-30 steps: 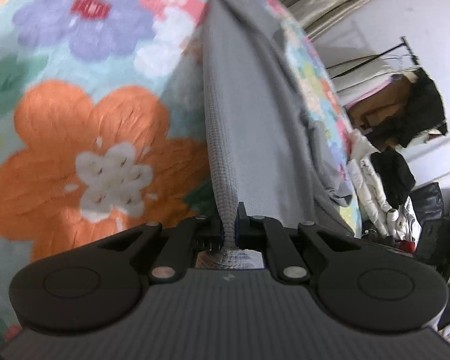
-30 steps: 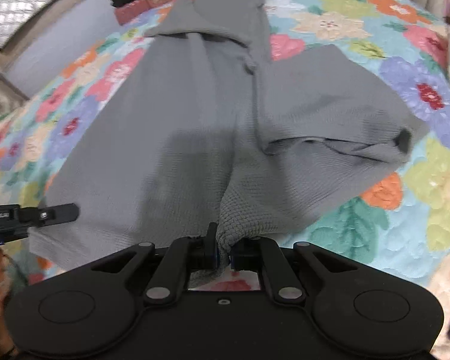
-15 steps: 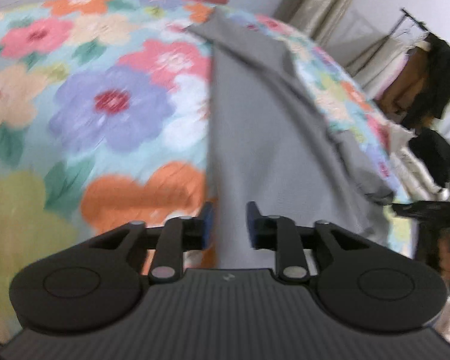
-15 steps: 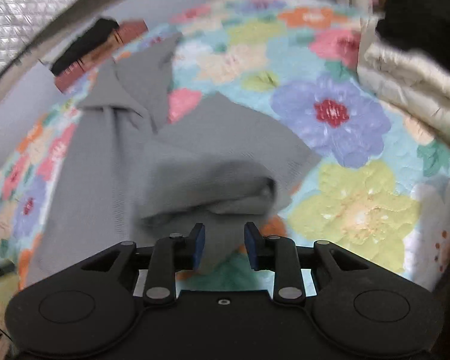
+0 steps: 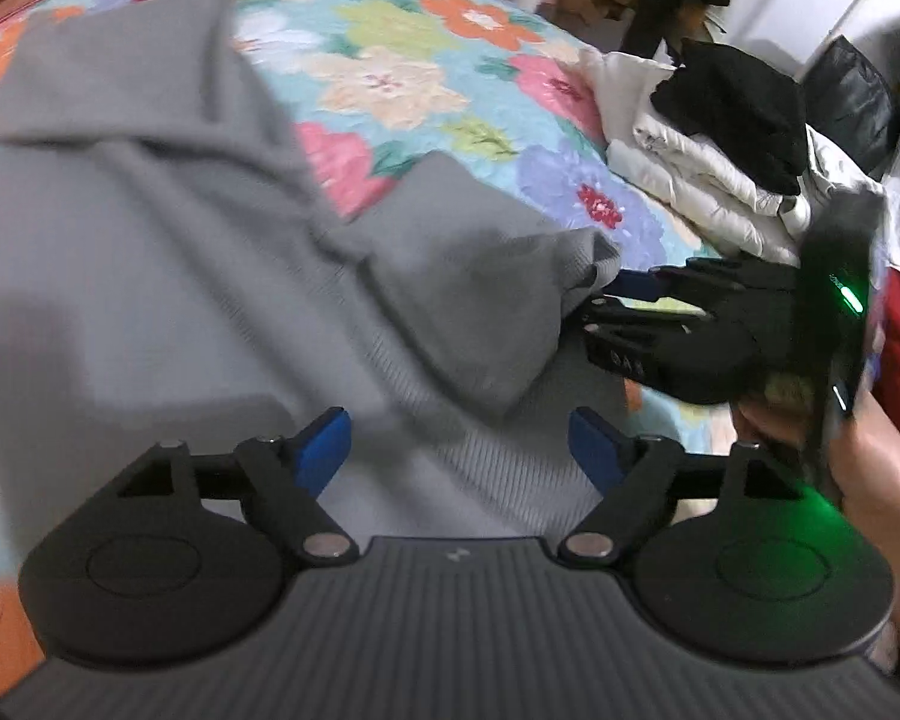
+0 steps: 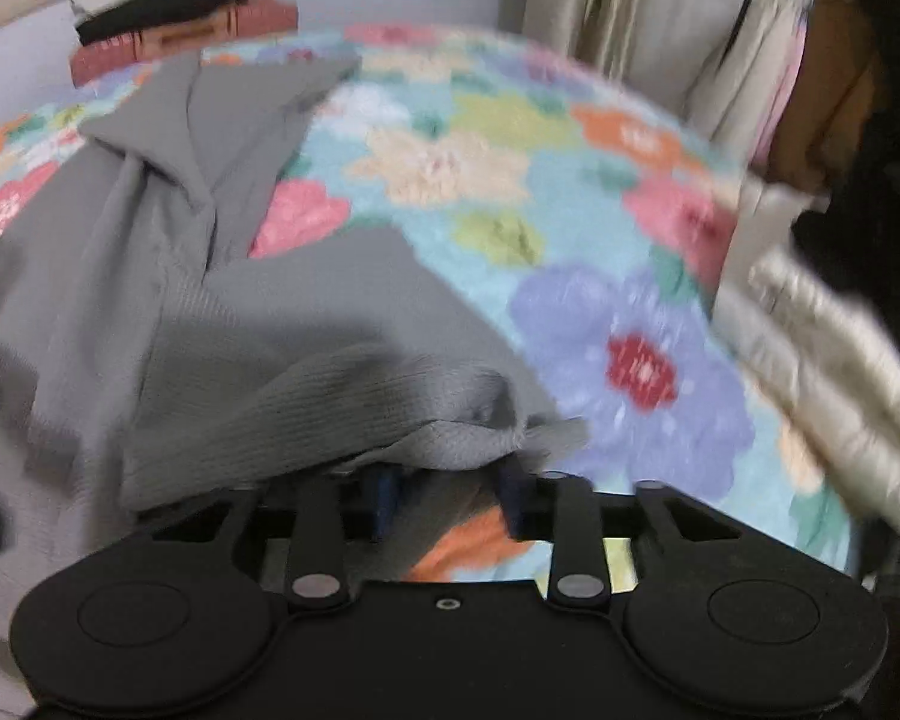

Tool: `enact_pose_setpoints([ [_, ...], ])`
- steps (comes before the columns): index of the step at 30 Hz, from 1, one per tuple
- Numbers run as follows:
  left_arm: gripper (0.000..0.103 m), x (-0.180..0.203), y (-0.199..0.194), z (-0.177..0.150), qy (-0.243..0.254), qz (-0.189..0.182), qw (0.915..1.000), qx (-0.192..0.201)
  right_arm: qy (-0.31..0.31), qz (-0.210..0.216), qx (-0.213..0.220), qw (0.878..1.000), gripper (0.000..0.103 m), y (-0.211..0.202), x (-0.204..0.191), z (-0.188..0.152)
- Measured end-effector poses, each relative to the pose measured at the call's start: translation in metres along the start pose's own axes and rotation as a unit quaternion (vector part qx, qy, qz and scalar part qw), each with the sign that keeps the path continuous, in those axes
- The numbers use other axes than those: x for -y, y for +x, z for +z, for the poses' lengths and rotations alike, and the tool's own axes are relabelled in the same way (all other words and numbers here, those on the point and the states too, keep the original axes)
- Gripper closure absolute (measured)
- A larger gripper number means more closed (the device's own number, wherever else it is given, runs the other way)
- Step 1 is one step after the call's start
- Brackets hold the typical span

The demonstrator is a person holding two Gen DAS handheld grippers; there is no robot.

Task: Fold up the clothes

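A: Two grippers, both with fingers apart and holding nothing: the left gripper (image 5: 459, 450) spread wide above the grey garment (image 5: 150, 300), the right gripper (image 6: 447, 501) narrower, at a bunched sleeve (image 6: 354, 414).

B: Progress?

A: Barely begun, I'd judge; it sprawls creased across the floral quilt (image 6: 510, 192).

B: Views differ?

A: Only the left shows the folded white pile (image 5: 702, 180); only the right the curtains (image 6: 588, 0).

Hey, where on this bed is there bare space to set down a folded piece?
The floral bedspread is bare beyond the gray shirt, from its folded sleeve across to the stacked white clothes. The purple flower marks the nearest free patch. It is crowded near the right tool, at the sleeve's edge, and at the stack.
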State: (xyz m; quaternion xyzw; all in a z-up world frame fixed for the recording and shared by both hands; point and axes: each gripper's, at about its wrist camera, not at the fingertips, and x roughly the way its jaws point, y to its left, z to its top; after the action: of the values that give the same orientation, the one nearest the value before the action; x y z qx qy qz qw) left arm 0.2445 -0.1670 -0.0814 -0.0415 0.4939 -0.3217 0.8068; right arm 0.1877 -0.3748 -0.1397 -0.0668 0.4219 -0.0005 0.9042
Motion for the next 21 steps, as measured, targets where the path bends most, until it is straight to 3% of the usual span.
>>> enact_pose_setpoints([
  [3, 0.024, -0.010, 0.023, 0.013, -0.033, -0.027, 0.9991, -0.002, 0.027, 0.020, 0.032, 0.999, 0.100, -0.010, 0.014, -0.001],
  [9, 0.050, -0.012, 0.061, 0.033, -0.039, -0.028, 0.9986, -0.022, 0.129, 0.029, 0.027, 0.991, 0.100, -0.004, 0.050, -0.002],
  [14, 0.052, -0.011, 0.067, 0.045, -0.054, -0.034, 0.9979, -0.016, 0.207, 0.071, -0.040, 0.975, 0.098, 0.027, 0.072, -0.012],
  [17, 0.056, -0.017, 0.076, 0.053, -0.084, -0.049, 0.9951, -0.017, 0.249, 0.096, -0.044, 0.963, 0.085, 0.030, 0.080, -0.014],
  [18, 0.065, -0.019, 0.081, 0.056, -0.096, -0.057, 0.9936, -0.019, 0.262, 0.107, -0.044, 0.958, 0.074, 0.031, 0.082, -0.015],
  [19, 0.091, -0.021, 0.085, 0.060, -0.108, -0.066, 0.9918, -0.021, 0.275, 0.119, -0.044, 0.953, 0.068, 0.033, 0.083, -0.017],
  [21, 0.097, -0.024, 0.090, 0.070, -0.129, -0.077, 0.9885, -0.017, 0.301, 0.143, -0.045, 0.942, 0.051, 0.037, 0.084, -0.019],
])
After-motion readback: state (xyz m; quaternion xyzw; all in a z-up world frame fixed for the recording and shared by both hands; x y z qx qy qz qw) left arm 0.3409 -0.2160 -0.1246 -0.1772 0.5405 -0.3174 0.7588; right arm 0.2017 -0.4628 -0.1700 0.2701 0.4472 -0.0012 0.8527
